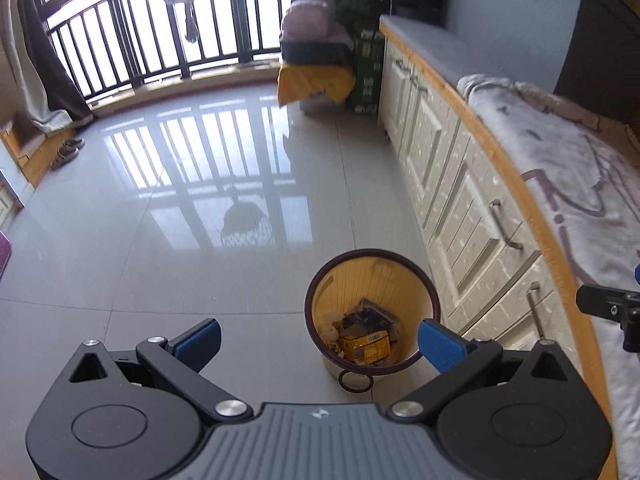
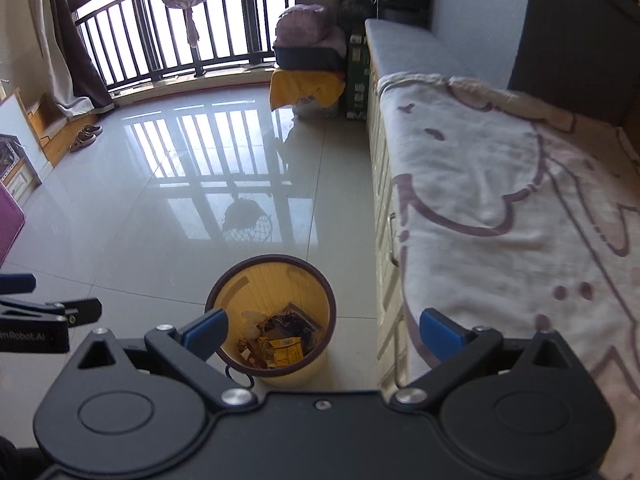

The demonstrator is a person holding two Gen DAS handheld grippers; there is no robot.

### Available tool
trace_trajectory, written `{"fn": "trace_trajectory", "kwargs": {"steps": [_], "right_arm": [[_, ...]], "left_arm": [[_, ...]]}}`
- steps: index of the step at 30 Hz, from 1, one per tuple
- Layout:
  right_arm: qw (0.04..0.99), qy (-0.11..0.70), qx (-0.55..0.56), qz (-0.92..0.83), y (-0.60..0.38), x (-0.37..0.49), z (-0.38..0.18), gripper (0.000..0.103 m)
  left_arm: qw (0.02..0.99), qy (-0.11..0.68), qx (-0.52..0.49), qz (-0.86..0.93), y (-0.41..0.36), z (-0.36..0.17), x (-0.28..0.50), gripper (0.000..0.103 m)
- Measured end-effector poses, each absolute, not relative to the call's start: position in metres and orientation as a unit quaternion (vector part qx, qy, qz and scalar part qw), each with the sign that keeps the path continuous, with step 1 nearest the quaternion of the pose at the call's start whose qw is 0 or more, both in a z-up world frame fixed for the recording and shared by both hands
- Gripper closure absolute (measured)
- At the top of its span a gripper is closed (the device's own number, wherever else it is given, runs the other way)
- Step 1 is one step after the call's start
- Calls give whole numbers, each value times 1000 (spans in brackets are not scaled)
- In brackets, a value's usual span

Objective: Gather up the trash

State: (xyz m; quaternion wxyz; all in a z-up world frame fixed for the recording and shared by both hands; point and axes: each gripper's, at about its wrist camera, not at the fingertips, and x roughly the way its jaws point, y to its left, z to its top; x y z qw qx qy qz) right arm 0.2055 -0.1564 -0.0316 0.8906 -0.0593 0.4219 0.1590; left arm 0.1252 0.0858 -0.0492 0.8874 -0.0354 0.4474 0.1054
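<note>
Left wrist view: the left gripper (image 1: 319,342) is spread wide and empty; the round wood-look bin (image 1: 372,316) sits at five o'clock, holding crumpled wrappers (image 1: 366,344).

Right wrist view: the right gripper (image 2: 324,330) also gapes empty. On the glossy tile floor (image 2: 160,208), a nudged bin could slide or tip.

Floor (image 1: 160,200): glossy, smooth tile reflecting the window bars. Waste bin (image 1: 372,280): wood-grain inner wall, dark smooth rim; contents include crumpled paper and printed packaging (image 1: 366,346). Blanket (image 2: 500,200): soft matt cloth. Cabinet fronts (image 1: 452,184): painted panels with metal handles. Left tool (image 1: 318,344): matt black plastic, blue ribbed pads, bright metal pivots.
</note>
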Motion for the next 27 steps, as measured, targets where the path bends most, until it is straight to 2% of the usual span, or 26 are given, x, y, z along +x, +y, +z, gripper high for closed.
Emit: {"fn": "trace_trajectory", "kwargs": {"steps": [14, 27], "right_arm": [[906, 385, -96, 149, -178, 141, 5, 0], [920, 353, -101, 134, -196, 92, 17, 0]], "left_arm": [[916, 383, 11, 118, 51, -15, 65, 0], [927, 365, -5, 85, 32, -9, 23, 0]]}}
